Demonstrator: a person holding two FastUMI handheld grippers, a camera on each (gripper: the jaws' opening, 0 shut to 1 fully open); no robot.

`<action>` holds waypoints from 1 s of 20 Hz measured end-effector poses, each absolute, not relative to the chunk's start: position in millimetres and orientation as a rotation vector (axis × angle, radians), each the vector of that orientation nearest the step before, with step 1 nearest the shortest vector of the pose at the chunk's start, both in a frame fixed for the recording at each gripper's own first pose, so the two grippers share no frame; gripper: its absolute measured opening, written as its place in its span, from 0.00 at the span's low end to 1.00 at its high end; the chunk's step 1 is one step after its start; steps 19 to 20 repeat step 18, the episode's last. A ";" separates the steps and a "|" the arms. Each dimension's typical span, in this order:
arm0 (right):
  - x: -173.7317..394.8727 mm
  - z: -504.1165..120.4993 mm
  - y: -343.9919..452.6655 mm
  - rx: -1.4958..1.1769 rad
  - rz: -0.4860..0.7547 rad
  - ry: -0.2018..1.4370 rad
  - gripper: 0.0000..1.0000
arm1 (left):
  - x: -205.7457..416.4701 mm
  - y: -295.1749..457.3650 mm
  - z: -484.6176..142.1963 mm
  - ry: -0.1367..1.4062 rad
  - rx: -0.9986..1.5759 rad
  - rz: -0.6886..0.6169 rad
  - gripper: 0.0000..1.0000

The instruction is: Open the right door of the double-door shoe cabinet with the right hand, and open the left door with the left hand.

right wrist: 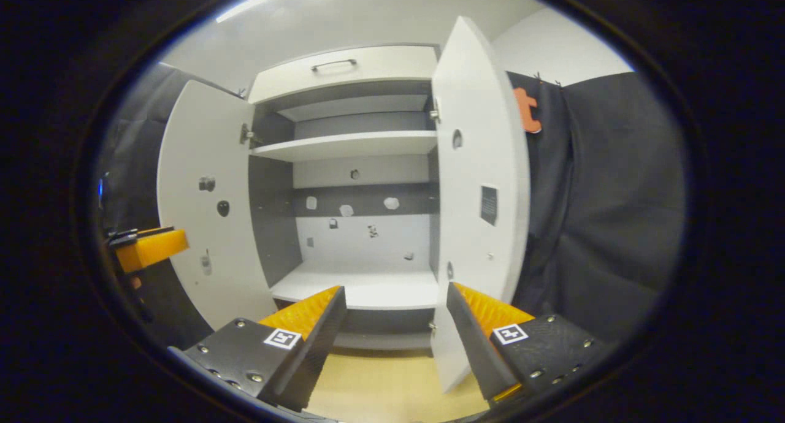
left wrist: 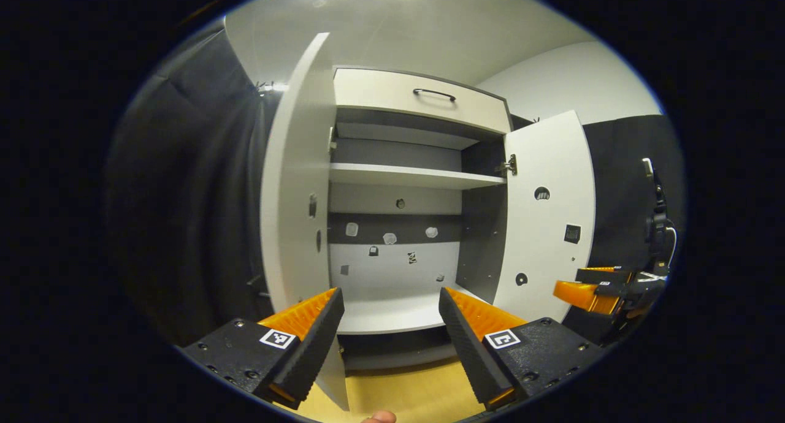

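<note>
The shoe cabinet [left wrist: 392, 178] stands in front of me with both white doors swung wide, showing its shelves. In the left gripper view the left door [left wrist: 297, 184] stands edge-on just beyond my left gripper [left wrist: 390, 303], which is open and holds nothing. The right door [left wrist: 549, 214] hangs open at the right, and the other gripper [left wrist: 589, 291] shows past it. In the right gripper view the right door [right wrist: 481, 184] stands edge-on just above my open, empty right gripper [right wrist: 395, 300]; the left door [right wrist: 205, 202] is open at the left, with the other gripper [right wrist: 150, 248] before it.
A drawer with a dark handle [left wrist: 434, 94] tops the cabinet. A white shelf [left wrist: 411, 176] and a bottom board [left wrist: 392, 312] lie inside. Black cloth walls [right wrist: 613, 214] flank the cabinet on both sides. The wooden floor [left wrist: 398, 392] runs below.
</note>
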State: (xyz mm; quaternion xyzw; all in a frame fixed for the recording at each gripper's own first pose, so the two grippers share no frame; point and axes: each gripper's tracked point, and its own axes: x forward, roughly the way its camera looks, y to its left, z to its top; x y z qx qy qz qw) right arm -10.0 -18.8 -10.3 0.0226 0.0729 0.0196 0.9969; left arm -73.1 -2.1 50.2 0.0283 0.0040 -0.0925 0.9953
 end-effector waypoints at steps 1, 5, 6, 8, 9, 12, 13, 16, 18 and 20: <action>-5.2 -6.0 -11.7 0.038 0.045 0.136 0.93 | -67.4 -7.1 52.5 0.000 0.061 -0.182 0.96; 3.8 5.4 8.7 0.045 0.076 0.122 0.98 | -52.0 -27.4 55.4 -0.026 0.063 -0.192 0.96; 7.3 7.0 9.7 0.041 0.074 0.119 0.98 | -46.0 -31.1 55.2 -0.024 0.058 -0.187 0.96; 11.6 6.6 9.8 0.029 0.063 0.122 0.98 | -38.5 -37.6 50.1 -0.016 0.035 -0.185 0.96; 12.8 4.2 10.7 0.025 0.060 0.129 0.98 | -36.5 -40.5 46.1 -0.008 0.019 -0.185 0.96; 13.2 2.4 7.1 0.003 0.043 0.132 0.98 | -31.1 -43.9 35.9 0.019 0.024 -0.187 0.96; 12.7 2.3 7.5 -0.001 0.039 0.135 0.98 | -29.8 -43.2 35.1 0.021 0.029 -0.186 0.96; 11.2 6.0 7.8 0.004 0.031 0.130 0.98 | -29.3 -44.4 37.0 0.014 0.028 -0.193 0.96; 8.3 8.1 7.7 0.002 0.023 0.124 0.98 | -29.6 -41.8 38.6 0.008 0.035 -0.189 0.96; 8.3 8.1 7.7 0.002 0.023 0.124 0.98 | -29.6 -41.8 38.6 0.008 0.035 -0.189 0.96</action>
